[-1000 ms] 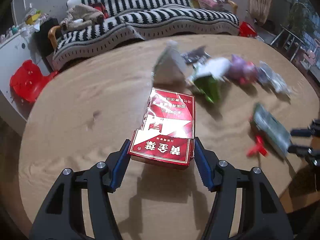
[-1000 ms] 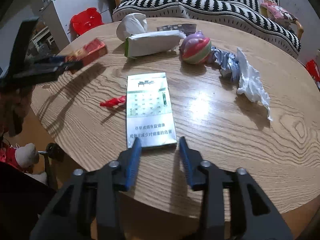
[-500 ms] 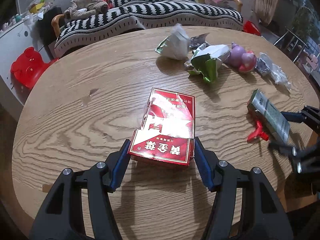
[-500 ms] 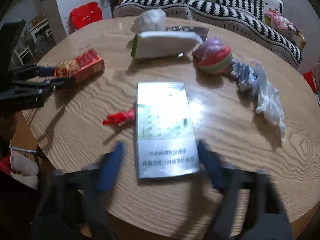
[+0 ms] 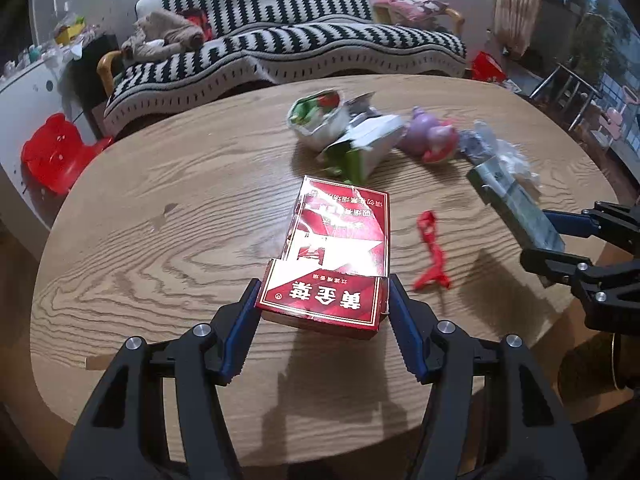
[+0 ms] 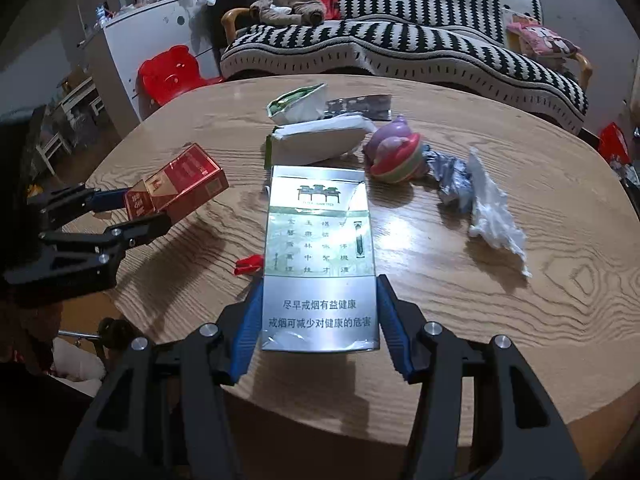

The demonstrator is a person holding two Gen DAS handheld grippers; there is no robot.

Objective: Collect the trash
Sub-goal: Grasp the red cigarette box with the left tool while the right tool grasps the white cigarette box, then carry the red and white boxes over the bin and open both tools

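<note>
Both grippers clamp cigarette cartons above round wooden table.
Left gripper grips glossy red carton; right gripper grips silver-green carton, hiding most of red plastic scrap.

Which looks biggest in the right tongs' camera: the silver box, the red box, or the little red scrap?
1. Silver box, though it is nearest the camera, so that helps.
2. Red box.
3. Red scrap, partly hidden behind the silver box.

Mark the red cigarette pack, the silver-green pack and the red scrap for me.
red cigarette pack (image 5: 320,300), left wrist view, front flap.
silver-green pack (image 6: 320,240), right wrist view, green printed panel.
red scrap (image 5: 432,256), left wrist view, its middle.
</note>
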